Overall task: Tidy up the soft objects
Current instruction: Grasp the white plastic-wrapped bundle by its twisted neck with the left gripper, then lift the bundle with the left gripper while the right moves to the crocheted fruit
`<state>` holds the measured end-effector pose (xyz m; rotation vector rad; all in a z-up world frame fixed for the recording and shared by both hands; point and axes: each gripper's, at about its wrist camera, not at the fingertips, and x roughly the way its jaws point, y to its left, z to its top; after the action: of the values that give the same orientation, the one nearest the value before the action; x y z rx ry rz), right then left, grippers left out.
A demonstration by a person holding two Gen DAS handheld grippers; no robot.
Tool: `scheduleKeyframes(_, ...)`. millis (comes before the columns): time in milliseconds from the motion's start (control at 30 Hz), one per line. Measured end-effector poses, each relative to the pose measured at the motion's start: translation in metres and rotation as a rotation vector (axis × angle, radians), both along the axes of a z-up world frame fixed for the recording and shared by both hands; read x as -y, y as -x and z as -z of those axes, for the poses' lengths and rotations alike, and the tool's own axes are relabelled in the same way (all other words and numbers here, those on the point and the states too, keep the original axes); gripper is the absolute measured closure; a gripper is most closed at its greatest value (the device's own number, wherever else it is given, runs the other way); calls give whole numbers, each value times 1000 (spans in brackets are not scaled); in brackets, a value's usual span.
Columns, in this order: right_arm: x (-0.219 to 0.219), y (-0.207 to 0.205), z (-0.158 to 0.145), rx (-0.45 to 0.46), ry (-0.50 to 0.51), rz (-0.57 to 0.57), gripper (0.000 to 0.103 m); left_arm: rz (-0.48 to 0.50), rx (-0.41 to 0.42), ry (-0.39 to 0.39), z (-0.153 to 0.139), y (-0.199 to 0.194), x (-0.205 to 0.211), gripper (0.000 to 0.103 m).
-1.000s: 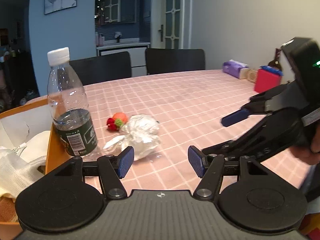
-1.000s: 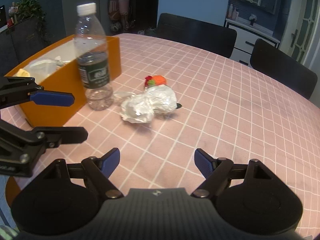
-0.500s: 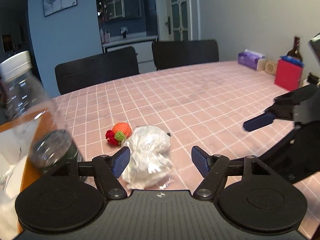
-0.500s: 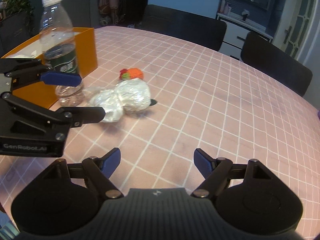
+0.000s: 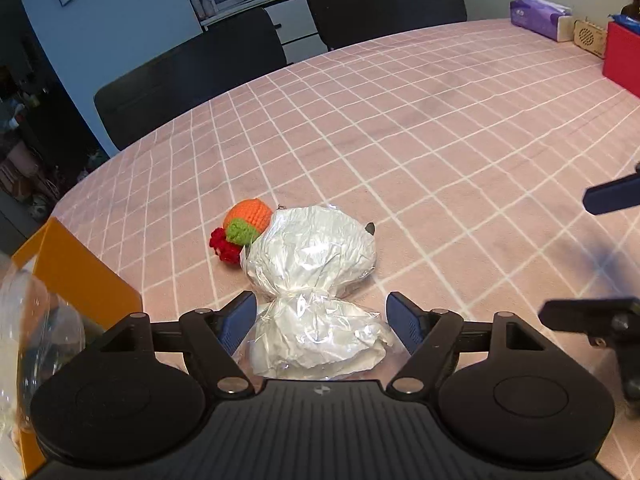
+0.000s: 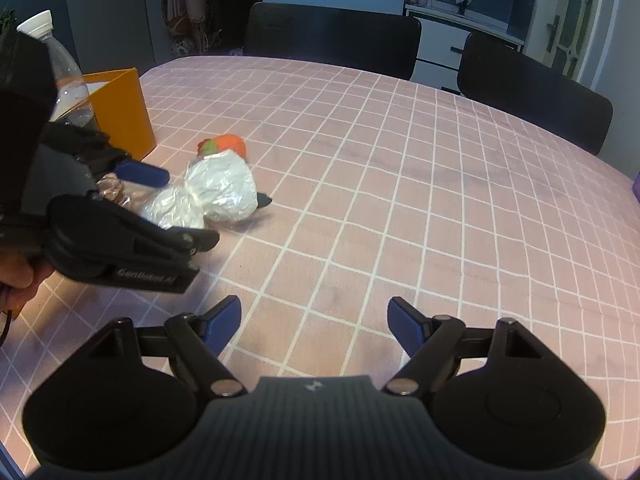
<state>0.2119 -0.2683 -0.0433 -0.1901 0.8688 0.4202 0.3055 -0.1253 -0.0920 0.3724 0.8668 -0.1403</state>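
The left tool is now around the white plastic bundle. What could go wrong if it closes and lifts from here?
1. The left tool straddles only the near lobe of the white plastic bundle; the crinkly film might slip.
2. The crochet toy touches the bundle and may be dragged.
3. The water bottle stands close; a swing could topple it.
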Motion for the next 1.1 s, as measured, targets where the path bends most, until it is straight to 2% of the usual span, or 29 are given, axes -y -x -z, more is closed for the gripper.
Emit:
scheduleKeyframes(233, -1, 5, 4, -22, 3, -17, 24, -10, 3, -91, 12, -6, 2, 17)
scheduleKeyframes(367, -3, 7, 4, -28, 8, -31, 24, 9, 12, -171, 23, -5, 8, 19)
scheduleKeyframes(500, -3, 6, 4, -33, 11, -37, 24, 20, 59, -223, 26, 0, 11, 36)
scheduleKeyframes(533, -2, 5, 5, -35, 12, -36, 24, 25, 68, -230, 27, 1, 11, 37)
scheduleKeyframes(567, -2, 5, 5, -36, 11, -36, 24, 24, 75, -223, 27, 3, 10, 38)
scheduleKeyframes(633, -1, 6, 6, -38, 11, -39, 24, 24, 96, -228, 26, 5, 9, 48)
scheduleKeyframes(667, -1, 6, 6, -38, 11, -41, 24, 25, 107, -224, 24, 7, 8, 53)
scheduleKeyframes(800, -2, 8, 5, -37, -3, -57, 24, 24, 129, -150, 16, 15, 4, 57)
scheduleKeyframes(1100, -14, -4, -5, -6, -39, -128, 29, 6, 130, 44, -3, 45, -18, 60)
